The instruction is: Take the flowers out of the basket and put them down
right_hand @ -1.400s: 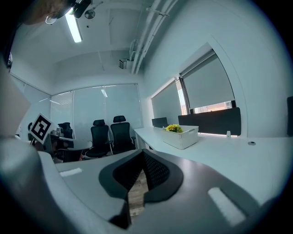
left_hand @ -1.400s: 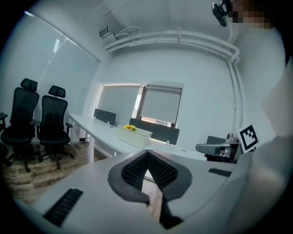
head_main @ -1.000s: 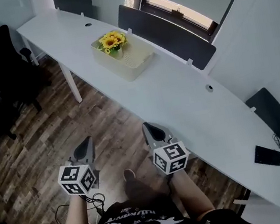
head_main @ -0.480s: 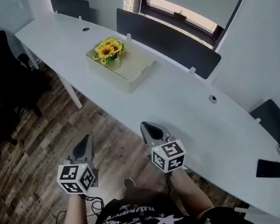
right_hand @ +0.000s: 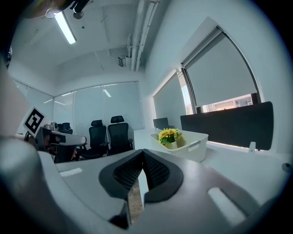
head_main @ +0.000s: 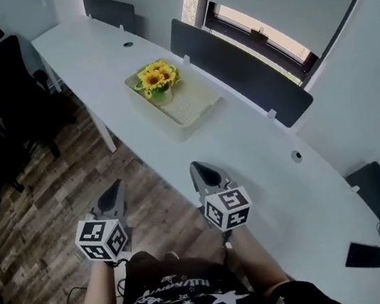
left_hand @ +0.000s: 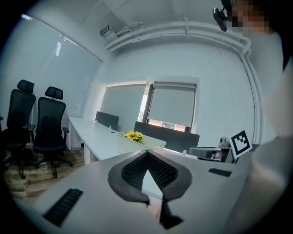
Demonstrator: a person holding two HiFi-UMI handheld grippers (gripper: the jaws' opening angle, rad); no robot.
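Your left claw [head_main: 115,190] and right claw [head_main: 200,168], both closed on nothing, hang well short of the perforated cream basket [head_main: 195,119] on the white worktop [head_main: 271,163], its wall hiding the base of the yellow flowers [head_main: 156,77] inside.

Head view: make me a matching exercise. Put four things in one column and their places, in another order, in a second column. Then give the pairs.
Things:
1. flowers
2. basket
3. office chairs
4. dark flat device

Places:
A. on the wooden floor, left of the table
B. near the table's right end
C. on the table, beside a dark divider panel
D. standing in the basket's far end

Pairs: 1-D, 2-C, 3-A, 4-B
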